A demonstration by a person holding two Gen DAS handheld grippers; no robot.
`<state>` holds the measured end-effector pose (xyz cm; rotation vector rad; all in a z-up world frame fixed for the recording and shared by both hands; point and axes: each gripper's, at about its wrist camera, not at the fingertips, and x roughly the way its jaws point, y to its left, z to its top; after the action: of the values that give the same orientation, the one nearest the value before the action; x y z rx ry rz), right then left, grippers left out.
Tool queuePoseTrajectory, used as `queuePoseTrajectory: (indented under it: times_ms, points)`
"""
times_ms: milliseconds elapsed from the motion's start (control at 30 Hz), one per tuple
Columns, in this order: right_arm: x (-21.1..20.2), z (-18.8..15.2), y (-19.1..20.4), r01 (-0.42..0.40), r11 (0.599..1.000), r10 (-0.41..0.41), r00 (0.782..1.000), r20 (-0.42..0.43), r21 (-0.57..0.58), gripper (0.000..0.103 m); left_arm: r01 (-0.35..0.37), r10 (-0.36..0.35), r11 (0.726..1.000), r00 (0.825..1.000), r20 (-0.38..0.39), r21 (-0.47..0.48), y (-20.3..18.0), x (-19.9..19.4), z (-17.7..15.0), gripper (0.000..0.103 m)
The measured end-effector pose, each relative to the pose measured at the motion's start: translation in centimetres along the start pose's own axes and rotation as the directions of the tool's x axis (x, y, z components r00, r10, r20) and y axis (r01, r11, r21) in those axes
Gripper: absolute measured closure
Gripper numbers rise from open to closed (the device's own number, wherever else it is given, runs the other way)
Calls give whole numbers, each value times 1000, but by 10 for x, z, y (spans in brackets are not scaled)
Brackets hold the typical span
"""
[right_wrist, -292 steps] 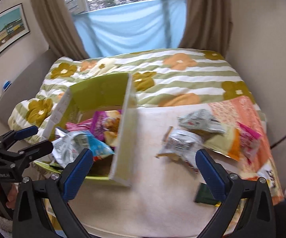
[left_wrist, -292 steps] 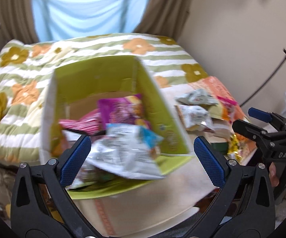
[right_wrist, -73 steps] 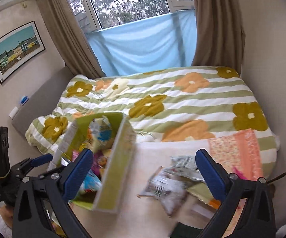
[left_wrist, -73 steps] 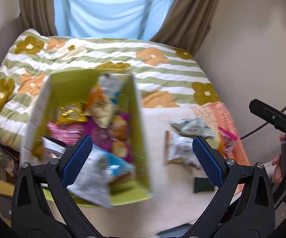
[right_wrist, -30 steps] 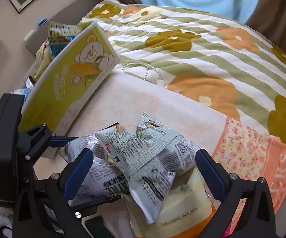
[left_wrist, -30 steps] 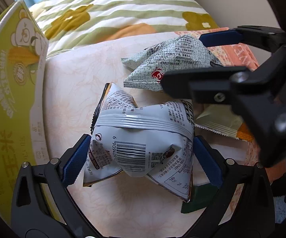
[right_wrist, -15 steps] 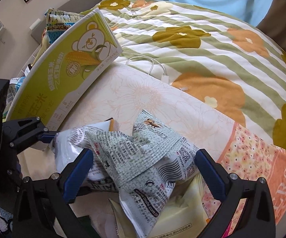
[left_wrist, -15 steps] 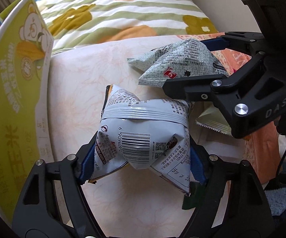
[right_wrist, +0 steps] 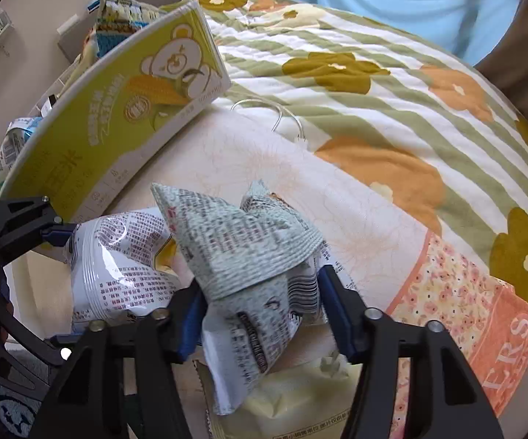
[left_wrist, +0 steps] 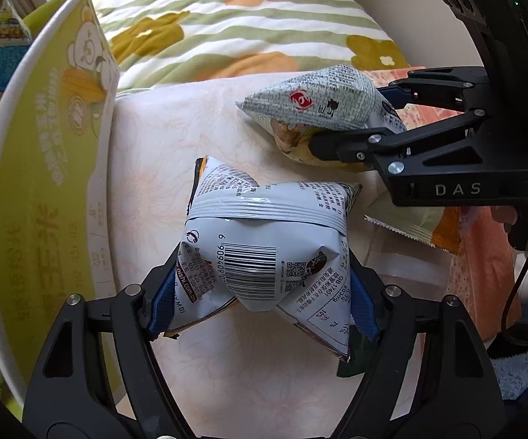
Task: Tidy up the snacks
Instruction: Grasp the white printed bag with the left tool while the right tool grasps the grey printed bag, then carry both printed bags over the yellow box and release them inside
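Observation:
My left gripper (left_wrist: 260, 300) is shut on a white snack bag with a barcode (left_wrist: 264, 248), squeezing its near end just over the table. My right gripper (right_wrist: 264, 311) is shut on a grey newsprint-pattern snack bag (right_wrist: 249, 256). That grey bag also shows in the left wrist view (left_wrist: 319, 106), with the right gripper (left_wrist: 385, 117) clamped on it. The white bag shows in the right wrist view (right_wrist: 117, 263), left of the grey one. The yellow-green snack box (left_wrist: 44, 183) stands at the left, also seen in the right wrist view (right_wrist: 117, 109), with packets inside.
A pale yellow-and-orange packet (left_wrist: 417, 223) lies under the right gripper on the cream table (left_wrist: 147, 146). A dark green packet (left_wrist: 352, 358) lies near the front. A floral orange cloth (right_wrist: 465, 292) covers the right side. A striped flowered bed (right_wrist: 374, 73) lies beyond the table.
Both grippers came down from above onto the loose bags. In the last second each has closed on its bag, and the grey bag has lifted slightly.

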<state>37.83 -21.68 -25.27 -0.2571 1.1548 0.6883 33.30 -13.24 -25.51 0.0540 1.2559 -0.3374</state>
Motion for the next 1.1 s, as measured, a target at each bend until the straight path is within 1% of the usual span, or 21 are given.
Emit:
queuePoseTrajectory:
  times_ms: [100, 200, 367, 533, 667, 767, 933, 1100]
  points:
    - [-11, -2, 2, 4, 1000, -5, 1000, 29, 20, 55, -5, 5, 1000, 1000, 19, -1, -4, -9, -3, 28]
    - [-26, -6, 6, 16, 999, -18, 998, 63, 34, 55, -11, 11, 1000, 999, 45, -1, -9, -21, -8, 28]
    - [-66, -11, 23, 33, 999, -38, 991, 132, 37, 56, -24, 23, 1000, 994, 104, 4, -21, -50, -19, 28]
    - [-109, -15, 46, 56, 998, -59, 978, 198, 24, 56, -32, 33, 999, 984, 177, -9, -29, -86, -30, 28]
    - [-139, -18, 71, 58, 998, -56, 967, 249, -1, 56, -41, 51, 998, 972, 231, -50, -27, -121, -46, 28]
    - [-155, -17, 87, 35, 999, -29, 958, 285, -14, 56, -61, 81, 995, 962, 262, -83, -19, -146, -54, 28]
    - [-176, -12, 113, 21, 999, -5, 938, 346, -43, 56, -114, 153, 984, 935, 321, -137, 9, -190, -65, 28]
    - [-181, 4, 140, 21, 999, -3, 919, 394, -42, 55, -105, 170, 977, 913, 370, -187, 55, -221, -67, 28]
